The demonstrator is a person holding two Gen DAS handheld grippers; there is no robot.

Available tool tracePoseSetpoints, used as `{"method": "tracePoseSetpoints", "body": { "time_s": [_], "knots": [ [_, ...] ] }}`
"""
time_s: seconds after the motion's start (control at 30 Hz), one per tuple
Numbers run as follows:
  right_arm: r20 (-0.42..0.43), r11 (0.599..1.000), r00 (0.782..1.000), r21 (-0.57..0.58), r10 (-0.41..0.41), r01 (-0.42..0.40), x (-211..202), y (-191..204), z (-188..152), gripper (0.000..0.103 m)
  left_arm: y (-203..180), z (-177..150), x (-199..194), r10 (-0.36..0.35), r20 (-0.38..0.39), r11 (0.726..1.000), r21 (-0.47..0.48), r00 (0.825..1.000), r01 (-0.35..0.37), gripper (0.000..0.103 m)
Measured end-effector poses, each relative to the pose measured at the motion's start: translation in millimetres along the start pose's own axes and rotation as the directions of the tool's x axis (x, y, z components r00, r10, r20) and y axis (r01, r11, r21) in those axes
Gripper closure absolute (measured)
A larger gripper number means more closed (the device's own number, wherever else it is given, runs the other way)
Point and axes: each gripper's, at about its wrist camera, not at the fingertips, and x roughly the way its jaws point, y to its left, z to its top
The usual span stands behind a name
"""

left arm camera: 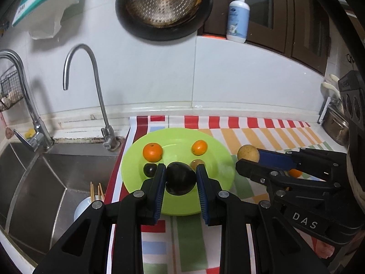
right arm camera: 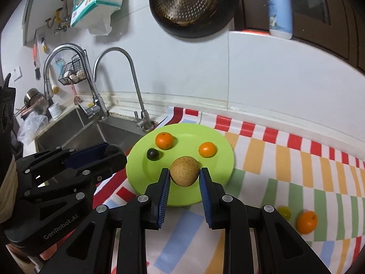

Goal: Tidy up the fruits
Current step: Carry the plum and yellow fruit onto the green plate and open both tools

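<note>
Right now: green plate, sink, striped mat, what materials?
Green plate: probably plastic, uniform lime colour, soft sheen. Sink: stainless steel, brushed grey with folded creases. Striped mat: looks like coated cloth or vinyl, glossy and wrinkled at its edge; can't say which.

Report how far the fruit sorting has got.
Done: two small oranges and a small dark round fruit lie on the lime-green plate. In hand: the left hand-held gripper holds a large dark fruit; the right hand-held gripper holds a tan round fruit. Left: an orange and a small yellow-green fruit on the striped cloth.
</note>
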Motion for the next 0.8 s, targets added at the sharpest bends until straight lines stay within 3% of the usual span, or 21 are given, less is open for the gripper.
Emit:
{"method": "tracePoseSetpoints", "body": {
  "time_s": [0.43, 0.8],
  "knots": [
    [-0.119, 1.0, 0.993, 0.014, 0.013, -0.012, 69, -3, -3, 0.075, 21, -7, 59, -0.011, -0.096, 1.0, 0.019, 0.995, 0.012, 0.076],
    [-0.161, 1.0, 0.987, 0.025, 0.011, -0.007, 92, -10, -9, 0.075, 25, -12, 80, -0.007, -0.135, 1.0, 0.019, 0.991, 0.01, 0.075]
  ]
}}
